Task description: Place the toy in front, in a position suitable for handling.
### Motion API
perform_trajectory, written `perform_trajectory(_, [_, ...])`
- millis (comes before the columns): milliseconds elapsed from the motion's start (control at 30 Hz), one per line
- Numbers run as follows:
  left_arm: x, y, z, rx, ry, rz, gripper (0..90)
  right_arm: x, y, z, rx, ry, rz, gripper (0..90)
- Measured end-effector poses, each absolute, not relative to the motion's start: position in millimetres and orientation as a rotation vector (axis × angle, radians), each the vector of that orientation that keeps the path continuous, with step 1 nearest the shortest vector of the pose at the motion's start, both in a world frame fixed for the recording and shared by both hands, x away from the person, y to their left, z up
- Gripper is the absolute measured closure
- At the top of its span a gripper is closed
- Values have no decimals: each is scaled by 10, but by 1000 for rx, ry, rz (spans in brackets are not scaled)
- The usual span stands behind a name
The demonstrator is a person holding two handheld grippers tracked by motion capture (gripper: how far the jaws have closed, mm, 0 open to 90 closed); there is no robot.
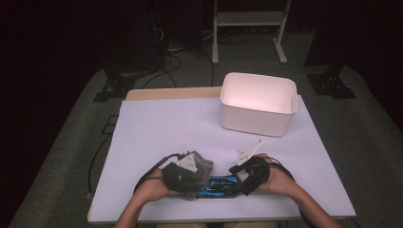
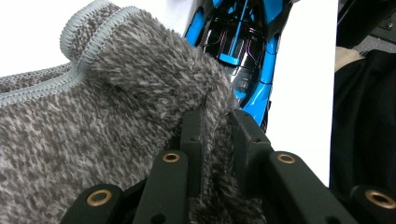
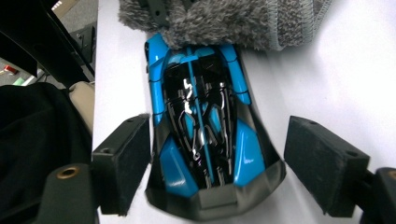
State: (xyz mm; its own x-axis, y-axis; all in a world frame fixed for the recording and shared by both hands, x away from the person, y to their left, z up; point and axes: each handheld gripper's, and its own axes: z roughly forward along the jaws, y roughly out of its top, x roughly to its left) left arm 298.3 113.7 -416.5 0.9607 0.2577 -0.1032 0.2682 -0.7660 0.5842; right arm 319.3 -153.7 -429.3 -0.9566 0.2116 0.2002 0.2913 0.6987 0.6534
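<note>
While the person's forearms enter from the near edge in the high view, the left tongs (image 1: pixel 190 167) sit over a grey fuzzy cloth (image 1: pixel 202 166) near the front of the white table (image 1: pixel 157 128). Just to their right lies a blue and black toy car (image 1: pixel 219 183), its one end under the cloth. The right tongs (image 1: pixel 243 176) stand at the car's other end. A white bin (image 1: pixel 256 110) stands well beyond both tongs, toward the far right of the table.

As seen in the left gripper view, the left tongs (image 2: pixel 217 135) are narrow, their two black jaws pinching a fold of the grey cloth (image 2: pixel 116 107) between them. The cloth bears a lighter stitched hem (image 2: pixel 88 42) at its upper left. Beyond the jaw tips the toy car (image 2: pixel 243 42) lies partly covered by the cloth, pointing away from these tongs.

As seen in the right gripper view, the right tongs (image 3: pixel 219 163) stand wide. The toy car (image 3: pixel 205 135) lies lengthwise between the two jaws. The left-hand pad (image 3: pixel 130 158) is touching or almost touching the car's side; which of the two cannot be told. The right-hand pad (image 3: pixel 322 163) stands clear of it, with bare table between. The far end of the car runs under the grey cloth (image 3: pixel 224 18) at the top, where the other tongs' jaws (image 3: pixel 156 11) grip the fabric.
</note>
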Motion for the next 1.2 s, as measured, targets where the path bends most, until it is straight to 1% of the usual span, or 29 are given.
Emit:
perform_trajectory(200, [2987,1143,-4154,2479,374,-29,761,3291,-1445,-4342,-411,-2771,-1036,288])
perform_trajectory(533, [3016,1171,-4113,2460,386,-27,762,3389,-1489,-4473,-517,-2610,-1023,313])
perform_trajectory(800, [3094,1120,-4002,2405,407,-17,761,3311,-1492,-4441,-500,-2668,-1059,335])
perform_trajectory(967, [3154,1054,-3965,2400,414,-19,752,3224,-1490,-4400,-480,-2737,-1086,347])
perform_trajectory(1200, [3274,896,-3945,2411,430,-59,730,3103,-1498,-4381,-453,-2805,-1153,352])
